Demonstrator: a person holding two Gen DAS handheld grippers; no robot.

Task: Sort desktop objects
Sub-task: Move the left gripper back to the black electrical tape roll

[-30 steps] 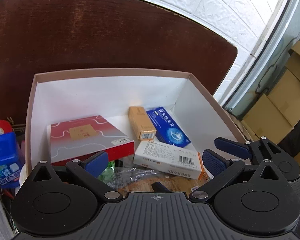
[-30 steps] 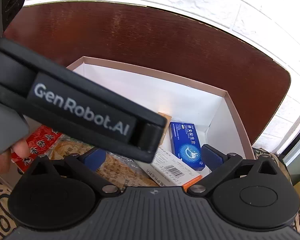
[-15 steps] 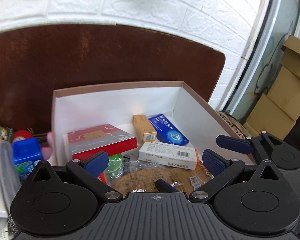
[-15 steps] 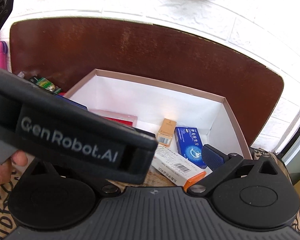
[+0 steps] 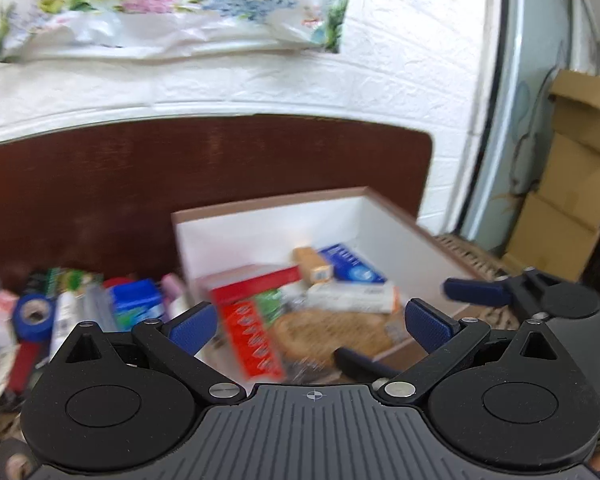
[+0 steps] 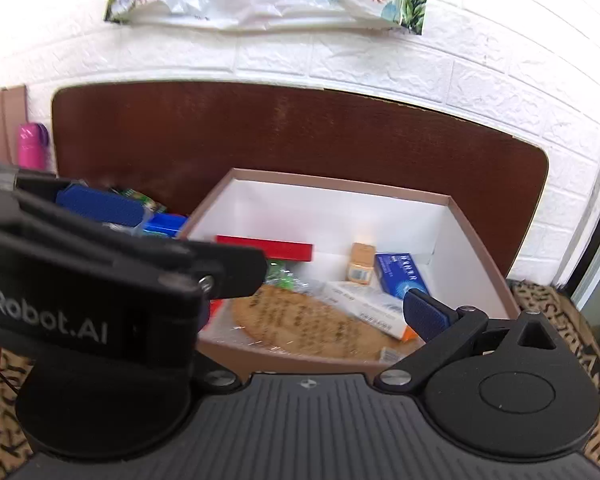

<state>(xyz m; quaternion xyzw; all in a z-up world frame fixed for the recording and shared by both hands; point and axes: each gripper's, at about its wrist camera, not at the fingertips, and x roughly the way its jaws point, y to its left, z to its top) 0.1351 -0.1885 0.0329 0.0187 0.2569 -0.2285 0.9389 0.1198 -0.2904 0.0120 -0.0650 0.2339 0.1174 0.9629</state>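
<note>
Honestly, the main risk is the two grippers fouling each other: the left gripper hangs jaws wide and empty above the near rim of the box, and in the right wrist view its body crosses right in front of the right gripper, close enough to bump if either one swings across. The right gripper reads as wide and empty too, but only its right finger shows; the left one is behind the other tool, so that's a judgement. Second risk: the box is already crowded, with the red box at the back left, the tan carton and blue carton by the far wall, the white carton lying over the wrapped flatbread. Dropping more on top could crush the flatbread or send a carton sliding. The unsorted pile sits on the counter just left of the box; a low pass over it could knock the tape roll or bottles over. Hard to read: the left view is smeared with motion blur, so pile items and labels are mostly guesswork, and the green packet is half buried.
</note>
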